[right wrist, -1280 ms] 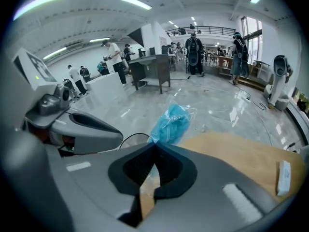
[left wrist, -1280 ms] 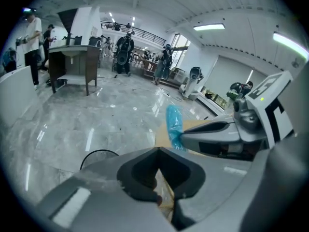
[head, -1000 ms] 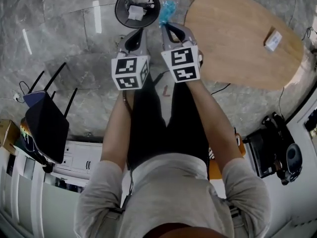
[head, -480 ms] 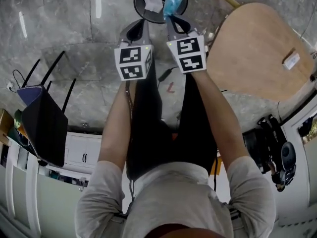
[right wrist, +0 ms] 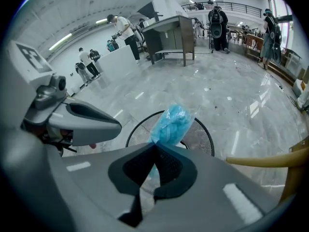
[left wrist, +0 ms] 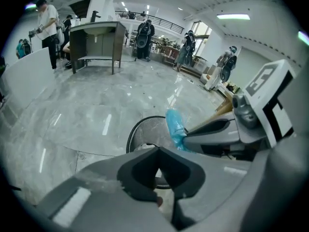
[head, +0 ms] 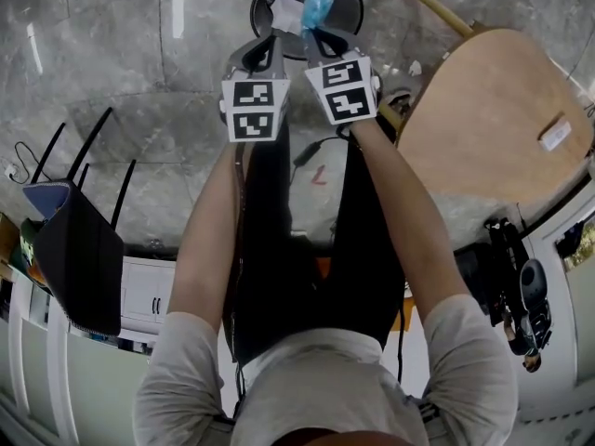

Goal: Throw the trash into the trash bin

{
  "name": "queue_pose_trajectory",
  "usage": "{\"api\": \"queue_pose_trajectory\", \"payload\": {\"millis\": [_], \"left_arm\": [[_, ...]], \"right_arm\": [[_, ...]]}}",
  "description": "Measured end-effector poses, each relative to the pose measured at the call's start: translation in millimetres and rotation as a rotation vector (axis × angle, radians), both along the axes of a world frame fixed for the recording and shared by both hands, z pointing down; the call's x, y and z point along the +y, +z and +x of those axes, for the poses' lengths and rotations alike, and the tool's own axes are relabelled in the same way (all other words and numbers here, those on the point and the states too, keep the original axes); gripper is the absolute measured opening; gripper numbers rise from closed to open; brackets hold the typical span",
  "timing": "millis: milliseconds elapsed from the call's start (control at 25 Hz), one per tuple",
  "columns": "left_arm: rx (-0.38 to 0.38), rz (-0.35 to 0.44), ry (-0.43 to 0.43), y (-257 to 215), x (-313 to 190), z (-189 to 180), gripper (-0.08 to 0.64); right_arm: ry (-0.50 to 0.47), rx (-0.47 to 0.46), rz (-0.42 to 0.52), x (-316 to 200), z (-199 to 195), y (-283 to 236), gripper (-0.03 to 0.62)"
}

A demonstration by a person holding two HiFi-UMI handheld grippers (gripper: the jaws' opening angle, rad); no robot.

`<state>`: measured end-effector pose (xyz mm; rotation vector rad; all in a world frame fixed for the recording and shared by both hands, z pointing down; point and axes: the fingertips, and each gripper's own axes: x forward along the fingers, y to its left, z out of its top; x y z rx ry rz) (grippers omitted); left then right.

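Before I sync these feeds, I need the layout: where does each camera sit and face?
Head view: on the person's head, facing steeply down at the round black mesh trash bin; forearms, left gripper and right gripper show.
Left gripper view: on that gripper, along its shut jaws toward the bin.
Right gripper view: likewise, jaws shut on the crumpled blue plastic trash.
Shared: all show bin and trash.

Person: light grey top, sleeves ending near the elbow; black trousers. Left gripper and right gripper: matte grey shells, grey fingers with black recessed inner faces. Each bears a white cube printed with black square markers. White rectangular label strips sit on the shells nearest the cameras.
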<state>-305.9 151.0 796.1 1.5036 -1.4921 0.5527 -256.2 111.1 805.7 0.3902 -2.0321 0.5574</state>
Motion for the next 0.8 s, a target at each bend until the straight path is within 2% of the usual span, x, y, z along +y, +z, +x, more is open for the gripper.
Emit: {"api": "queue_pose_trajectory", "payload": {"millis": [120, 240, 320, 440, 640, 800], "left_arm": [[0.003, -0.009, 0.001, 10.6, -1.9, -8.9, 0.018], [0.074, -0.082, -0.063, 31.4, 1.7, -20.5, 0.018], [0.068, -0.086, -0.092, 40.8, -3.1, -34.0, 0.018], [0.029, -0.038, -0.08, 38.4, -13.2, -45.4, 0.018], [0.017, -0.059, -0.011, 46.1, -12.2, -35.8, 0.018], [0.026, -0.065, -0.009, 53.9, -12.4, -33.5, 0.018]], "right_arm": [[-0.012, 0.009, -0.015, 2.0, -4.5, 19.1, 0.009], [-0.029, 0.01, -0.028, 3.4, -11.1, 36.1, 0.009], [-0.031, 0.016, -0.033, 3.4, -14.0, 47.9, 0.009], [-0.036, 0.028, -0.045, 5.1, -16.8, 64.4, 0.009], [-0.015, 0.072, -0.084, 2.1, -17.1, 92.6, 0.009], [-0.016, 0.088, -0.099, 0.3, -19.6, 107.9, 0.009]]}}
